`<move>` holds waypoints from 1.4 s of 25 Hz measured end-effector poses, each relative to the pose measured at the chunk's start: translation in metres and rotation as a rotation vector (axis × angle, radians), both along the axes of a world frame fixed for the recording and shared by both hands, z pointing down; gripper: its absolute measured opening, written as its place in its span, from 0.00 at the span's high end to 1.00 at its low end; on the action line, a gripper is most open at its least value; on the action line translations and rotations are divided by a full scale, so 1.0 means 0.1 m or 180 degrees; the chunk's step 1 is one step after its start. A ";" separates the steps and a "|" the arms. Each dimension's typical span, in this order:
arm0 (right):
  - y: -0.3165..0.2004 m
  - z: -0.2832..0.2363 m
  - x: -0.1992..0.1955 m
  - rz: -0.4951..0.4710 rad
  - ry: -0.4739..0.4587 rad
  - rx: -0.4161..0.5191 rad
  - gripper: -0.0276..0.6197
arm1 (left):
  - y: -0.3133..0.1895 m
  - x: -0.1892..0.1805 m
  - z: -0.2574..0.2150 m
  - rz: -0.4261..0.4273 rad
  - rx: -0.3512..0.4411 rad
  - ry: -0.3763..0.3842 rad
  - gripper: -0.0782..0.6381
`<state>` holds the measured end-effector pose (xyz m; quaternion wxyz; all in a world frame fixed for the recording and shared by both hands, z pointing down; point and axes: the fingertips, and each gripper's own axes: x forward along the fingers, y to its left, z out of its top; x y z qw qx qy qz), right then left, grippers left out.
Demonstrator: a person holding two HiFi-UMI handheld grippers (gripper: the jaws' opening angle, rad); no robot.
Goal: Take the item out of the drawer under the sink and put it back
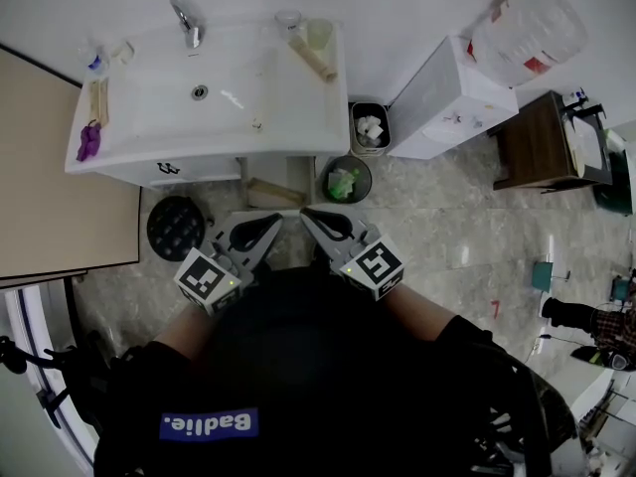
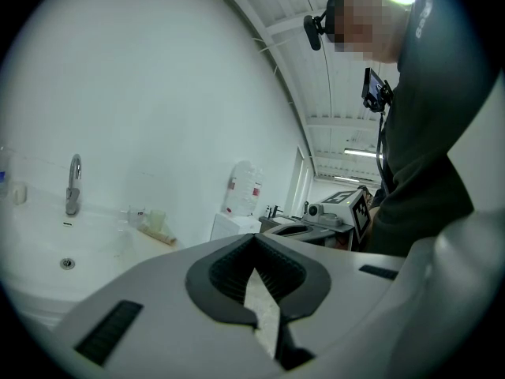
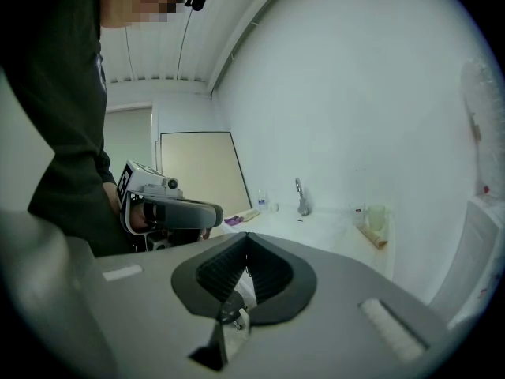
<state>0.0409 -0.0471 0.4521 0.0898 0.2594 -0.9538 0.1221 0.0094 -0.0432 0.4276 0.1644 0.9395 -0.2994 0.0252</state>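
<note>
**A:** How did we hold the grippers at the sink?

**B:** Both closed. The left gripper (image 2: pixel 253 237) had its jaws tip to tip with nothing between them. The right gripper (image 3: pixel 246 235) was the same, and empty.

**A:** And the item?

**B:** We could not pick it out in any view. Only the head view looked under the sink (image 1: pixel 149 117), where a pale strip, apparently the drawer (image 1: pixel 270 193), showed below the front edge.

**A:** What did the gripper views add?

**B:** The tap (image 3: pixel 301 198) side-on, with the wall behind it. The right one also caught the left gripper beside it. Neither showed the bins (image 1: pixel 325 179) or the floor (image 1: pixel 447 237).

**A:** Room to move?

**B:** We held both grippers near our chest, apart from the sink's front edge. A round black object (image 1: pixel 176 228) stood at left and the bins at right, with open floor beyond.
</note>
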 end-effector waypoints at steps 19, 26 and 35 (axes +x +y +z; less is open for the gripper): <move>0.08 0.01 -0.12 -0.0185 -0.0060 0.0065 0.95 | 0.08 0.00 0.11 0.0014 0.0108 -0.0125 0.88; 0.11 0.01 -0.16 -0.0213 -0.0049 0.0058 0.95 | 0.12 -0.05 0.11 -0.0016 0.0155 -0.0144 0.88; 0.11 0.02 -0.18 -0.0207 -0.0041 0.0043 0.95 | 0.13 -0.06 0.09 -0.0035 0.0101 -0.0114 0.88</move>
